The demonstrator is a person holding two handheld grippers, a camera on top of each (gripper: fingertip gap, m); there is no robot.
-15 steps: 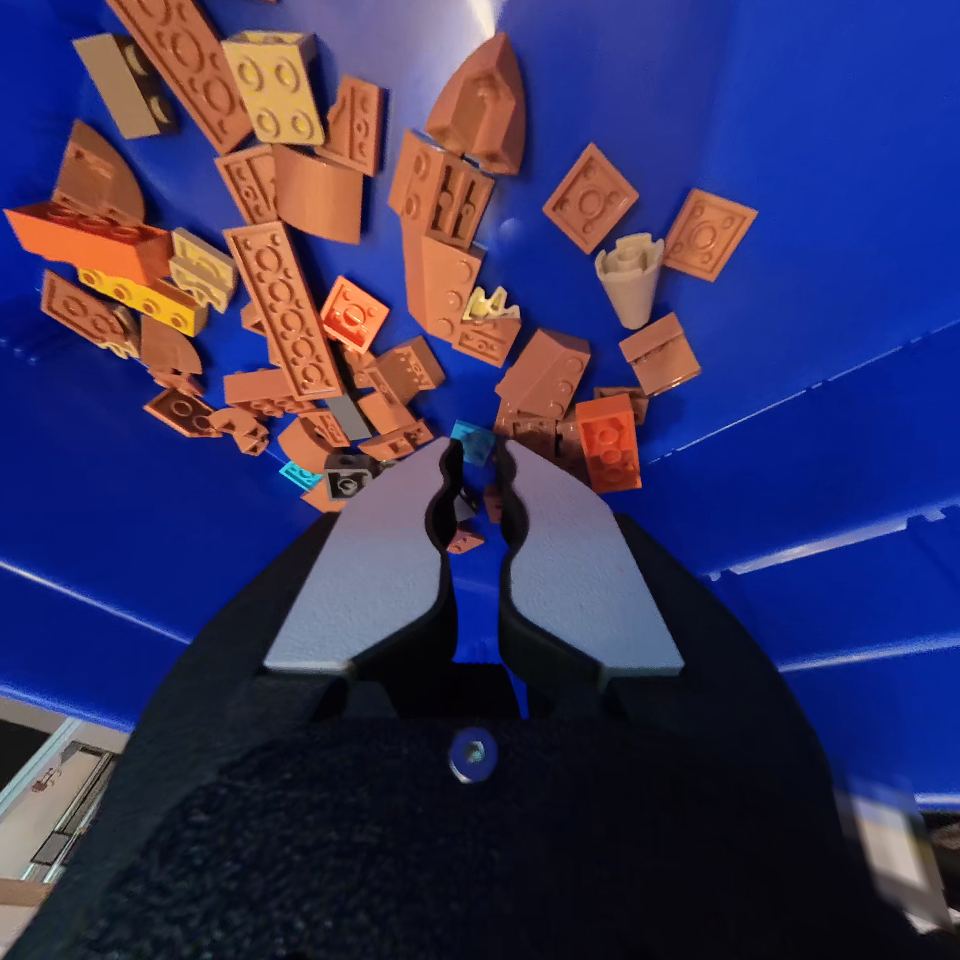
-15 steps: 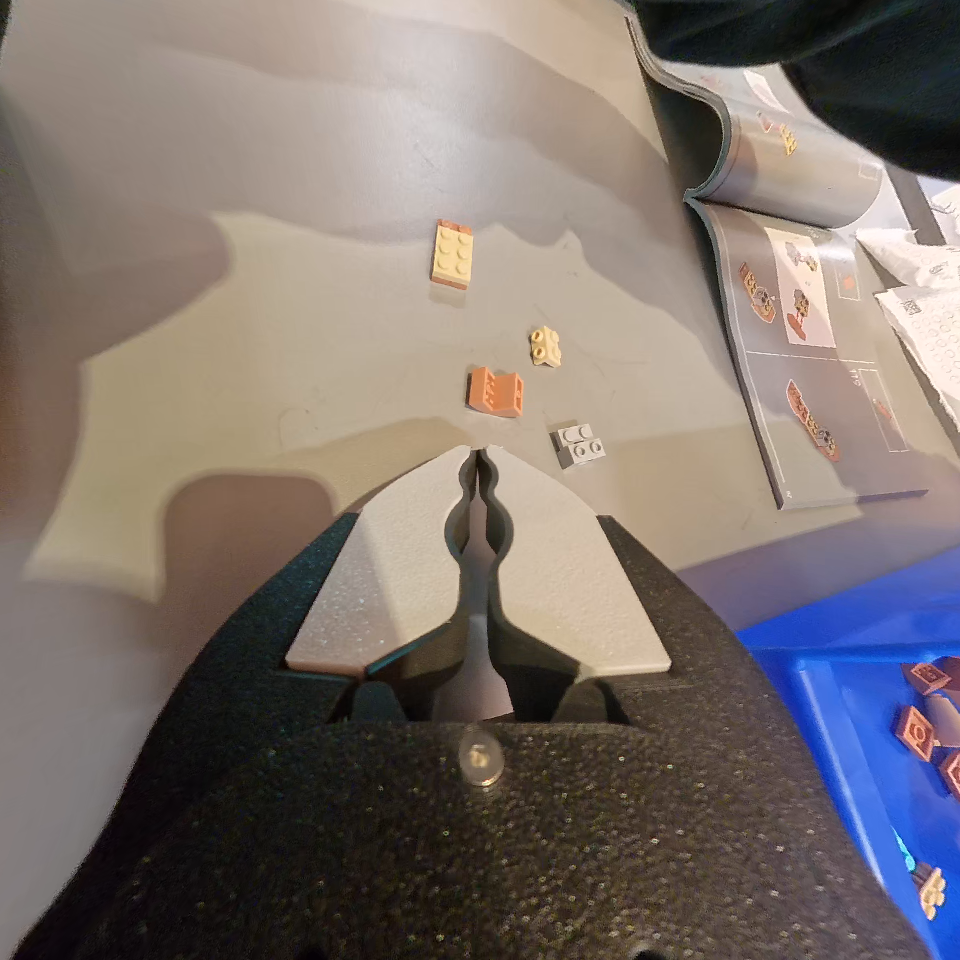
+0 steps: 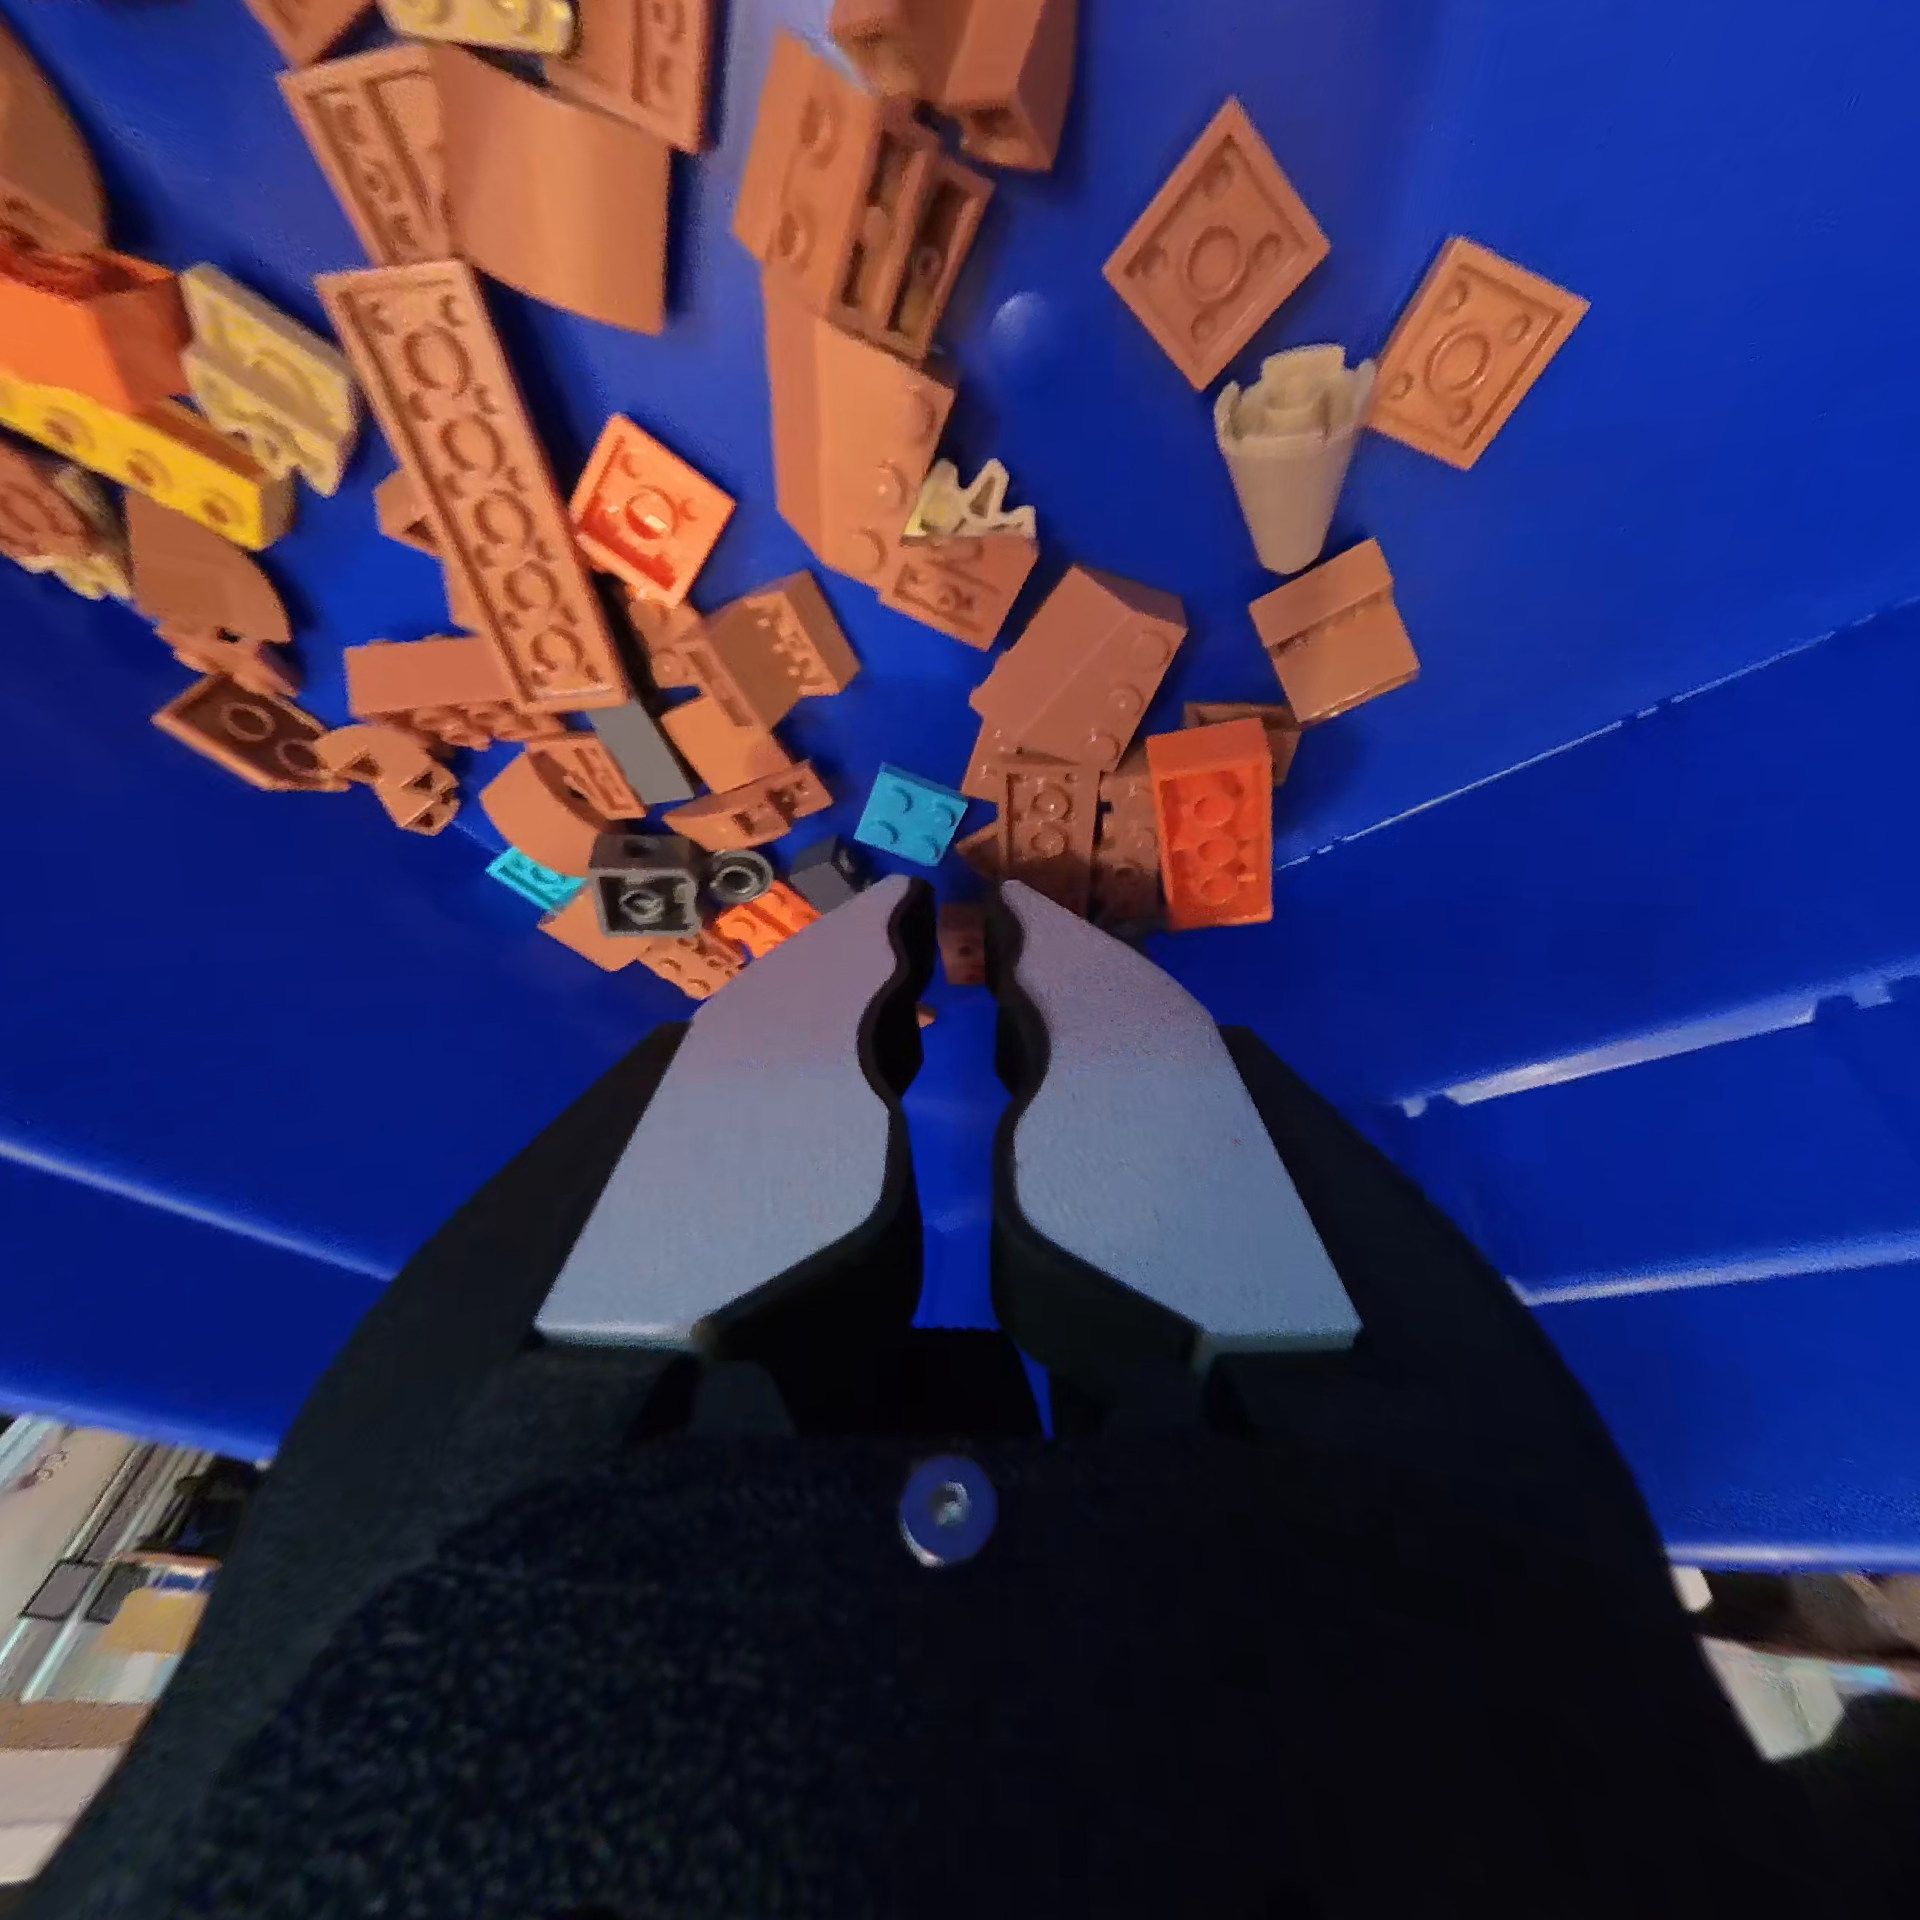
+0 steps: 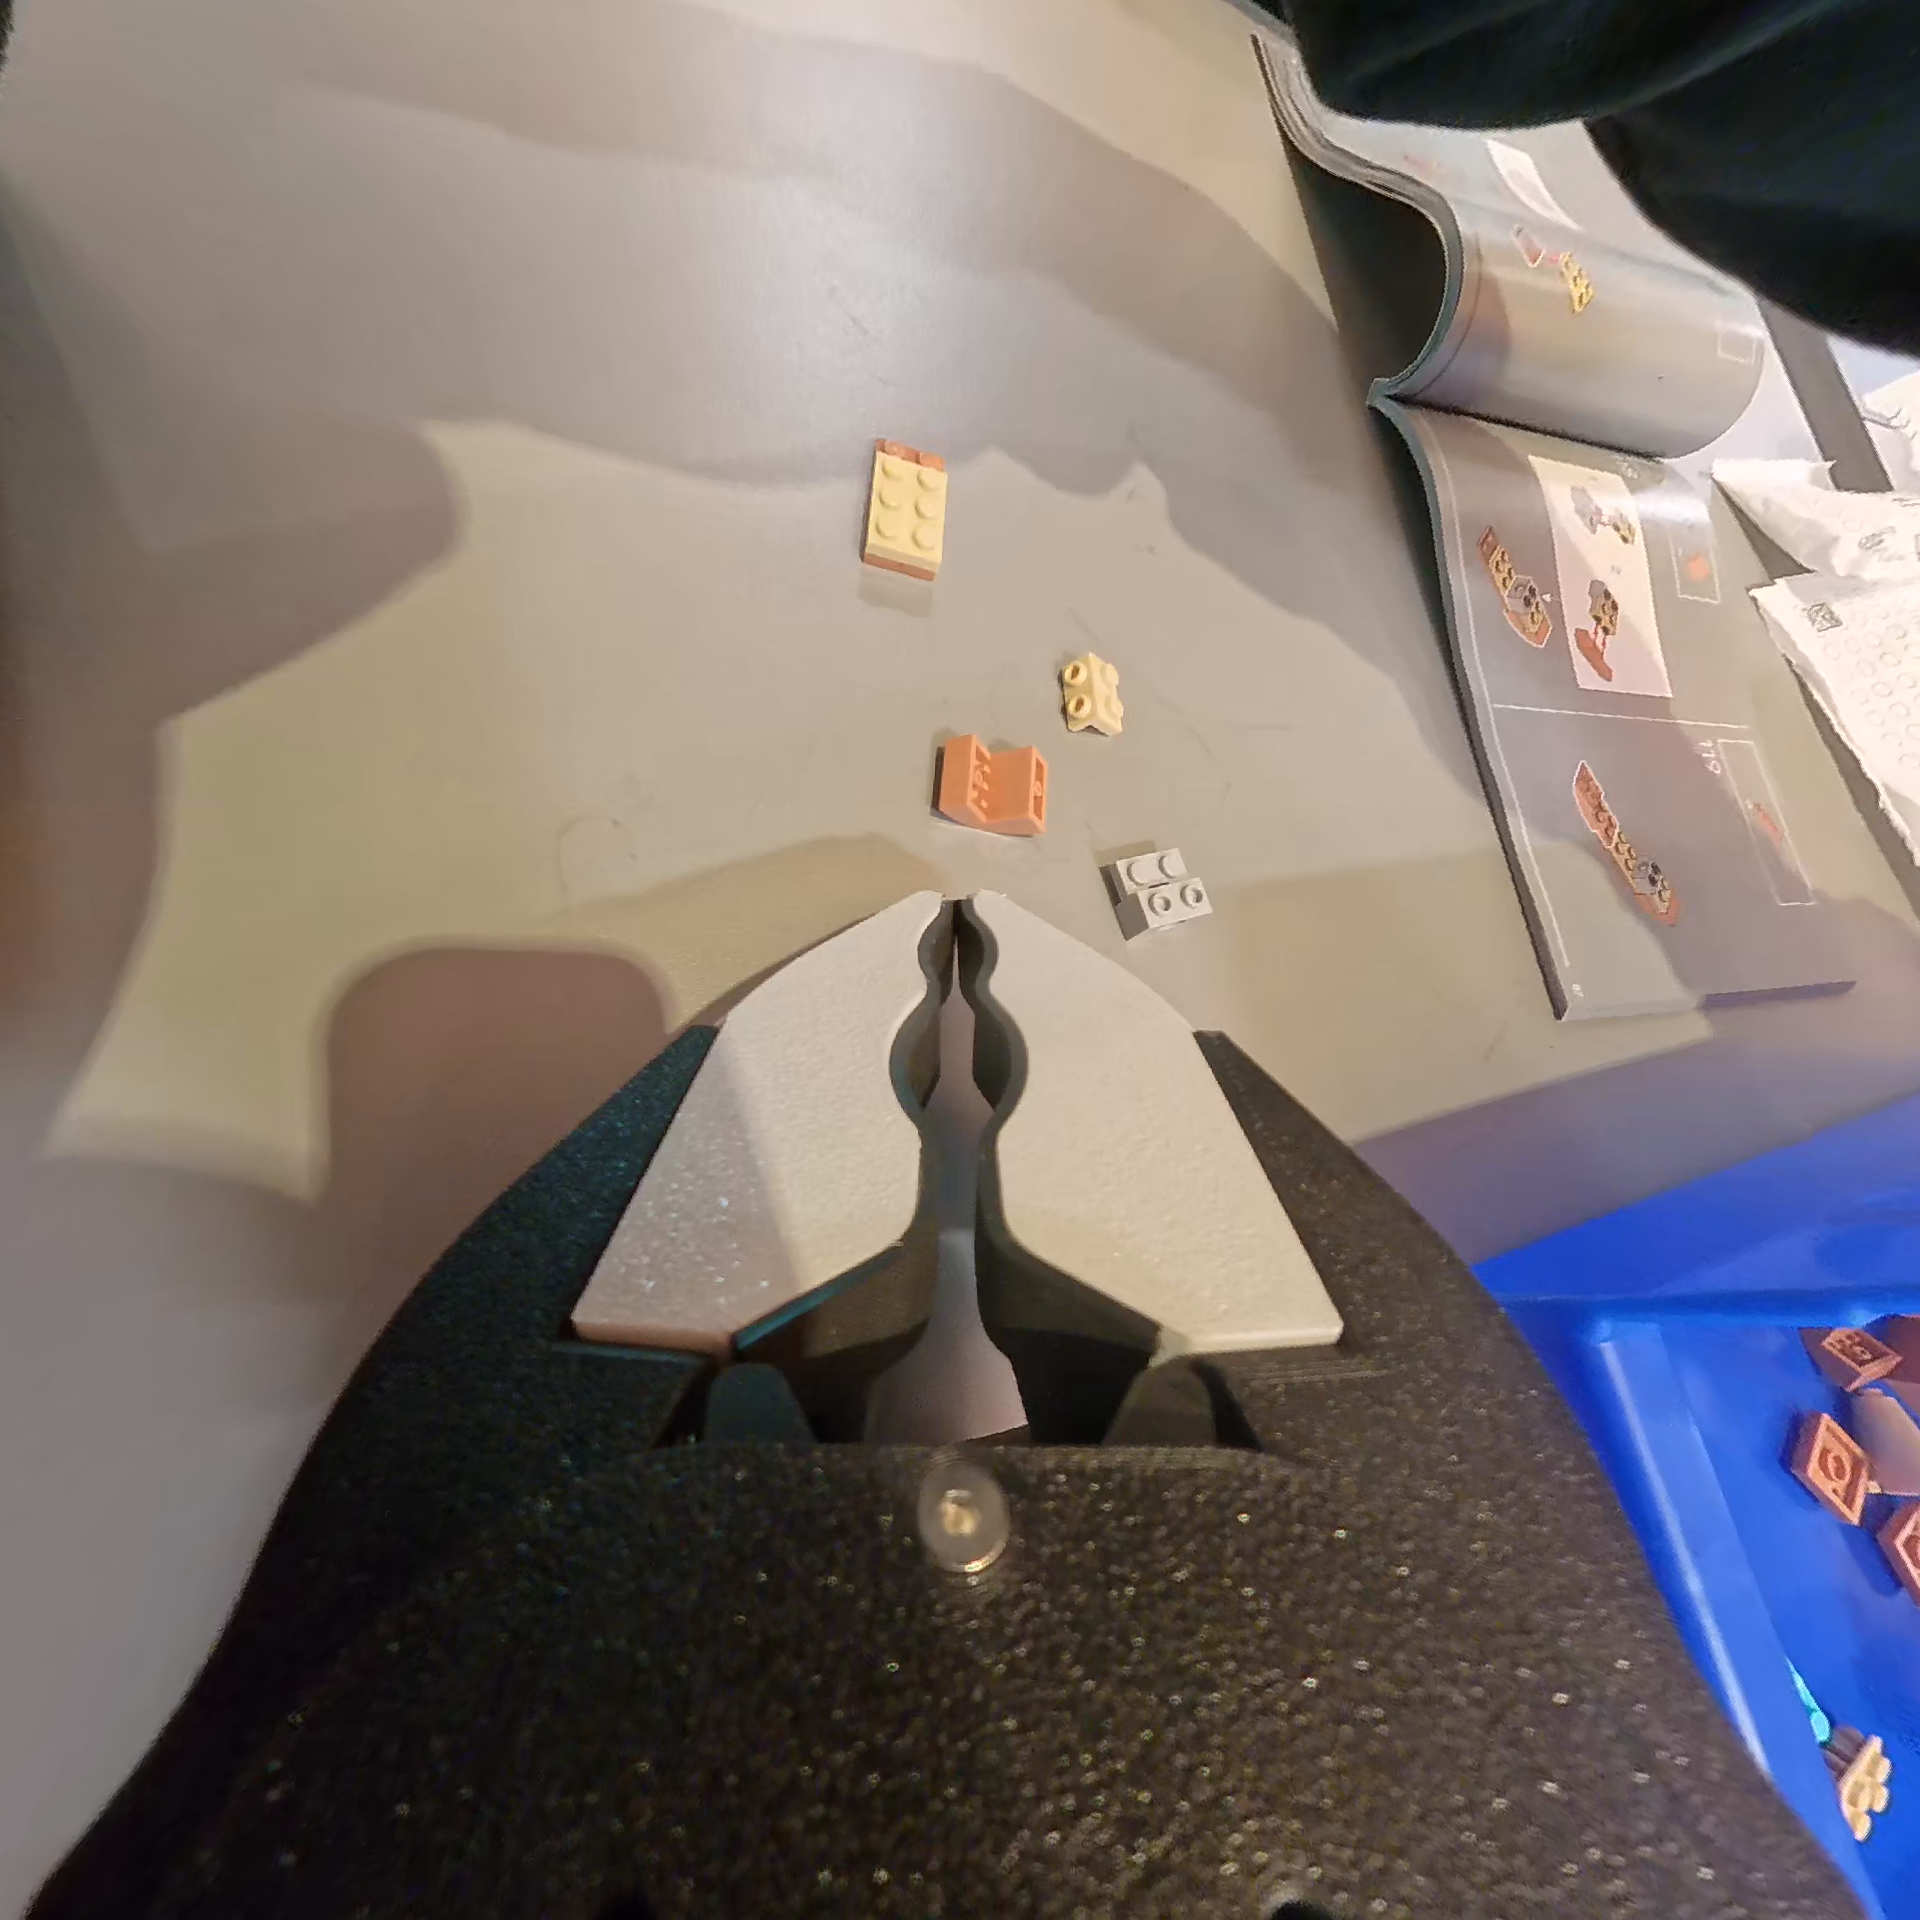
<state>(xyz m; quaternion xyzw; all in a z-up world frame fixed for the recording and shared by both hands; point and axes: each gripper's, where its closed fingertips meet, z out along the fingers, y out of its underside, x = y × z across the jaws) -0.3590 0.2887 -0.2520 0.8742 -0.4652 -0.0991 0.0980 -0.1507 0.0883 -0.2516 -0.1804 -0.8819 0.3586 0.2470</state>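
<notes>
My left gripper is down inside a blue bin, at the near edge of a pile of mostly brown bricks. Its fingertips are closed on a small brown brick, with a pad against each side. A cyan plate lies just beyond the tips, and an orange brick is to their right. My right gripper is shut with nothing in it, above a grey table. A brown sloped piece lies just beyond its tips and a grey bracket to their right.
A tan plate stacked on a brown one and a tan bracket lie farther out on the table. An open booklet is at the right, with a dark sleeve above it. The bin's corner shows at lower right.
My left gripper has moved in closer to the pile and its jaws have narrowed onto the small brown brick. My right gripper has stayed shut and has barely moved.
</notes>
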